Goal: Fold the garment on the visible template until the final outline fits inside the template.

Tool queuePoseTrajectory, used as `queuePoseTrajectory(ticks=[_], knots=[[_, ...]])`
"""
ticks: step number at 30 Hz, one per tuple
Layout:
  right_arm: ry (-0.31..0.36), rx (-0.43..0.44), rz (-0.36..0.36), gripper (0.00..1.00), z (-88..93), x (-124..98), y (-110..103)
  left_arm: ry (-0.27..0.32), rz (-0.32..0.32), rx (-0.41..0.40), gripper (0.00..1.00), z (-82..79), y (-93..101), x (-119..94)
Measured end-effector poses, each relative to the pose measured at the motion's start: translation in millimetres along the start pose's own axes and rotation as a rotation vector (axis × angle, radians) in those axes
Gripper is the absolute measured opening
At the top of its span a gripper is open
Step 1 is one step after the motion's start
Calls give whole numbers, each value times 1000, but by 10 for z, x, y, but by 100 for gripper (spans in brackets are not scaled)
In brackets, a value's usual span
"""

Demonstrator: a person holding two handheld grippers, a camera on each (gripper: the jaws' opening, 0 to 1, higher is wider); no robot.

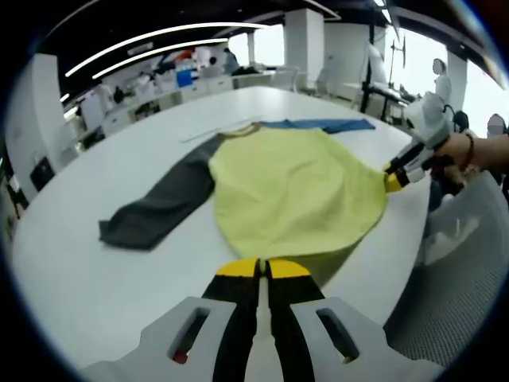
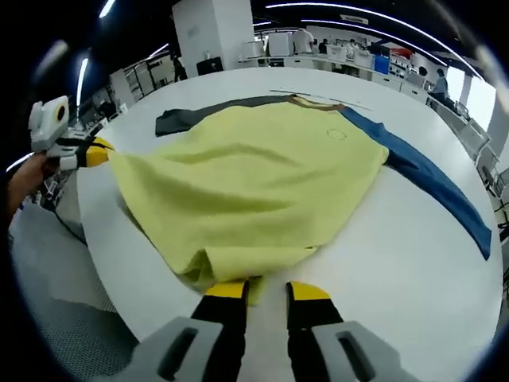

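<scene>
A yellow shirt (image 1: 294,191) with one grey sleeve (image 1: 163,205) and one blue sleeve (image 2: 429,181) is spread flat on the white table (image 1: 71,278). Its hem is pinched at one corner by the narrowed left gripper (image 1: 263,269). The other hem corner is clamped by the right gripper (image 2: 260,290), near the table edge.

The garment (image 1: 294,187) lies spread on the table (image 1: 71,263), its body in the middle with one sleeve (image 1: 163,203) out to the left and the other sleeve (image 2: 433,183) to the right, its hem nearest both grippers.
</scene>
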State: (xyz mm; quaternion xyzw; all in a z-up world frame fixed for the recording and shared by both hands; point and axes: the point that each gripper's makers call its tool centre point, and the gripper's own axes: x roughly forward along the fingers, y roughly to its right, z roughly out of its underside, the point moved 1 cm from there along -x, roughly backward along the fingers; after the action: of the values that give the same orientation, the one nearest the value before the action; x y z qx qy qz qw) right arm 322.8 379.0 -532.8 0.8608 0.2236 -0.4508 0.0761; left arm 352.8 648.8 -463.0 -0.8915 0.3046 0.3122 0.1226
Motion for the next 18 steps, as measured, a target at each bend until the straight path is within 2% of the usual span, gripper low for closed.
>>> queuePoseTrajectory(ticks=[5,8,10,12,15,18], knots=[[2,-35,25,12,-8,6,-12,5,2,-6,0,0,1,-8],[-7,-71,0,2,-3,15,-88,7,3,-6,0,1,13,-12],[-12,-86,12,2,-6,16,-69,7,4,-4,0,7,29,-20],[-12,-62,5,2,-3,16,-51,8,5,-3,0,6,30,-18],[-4,22,-36,0,19,15,-62,10,6,-2,0,10,43,-29],[-3,23,-24,0,41,-5,-5,12,8,-4,0,8,49,-39]])
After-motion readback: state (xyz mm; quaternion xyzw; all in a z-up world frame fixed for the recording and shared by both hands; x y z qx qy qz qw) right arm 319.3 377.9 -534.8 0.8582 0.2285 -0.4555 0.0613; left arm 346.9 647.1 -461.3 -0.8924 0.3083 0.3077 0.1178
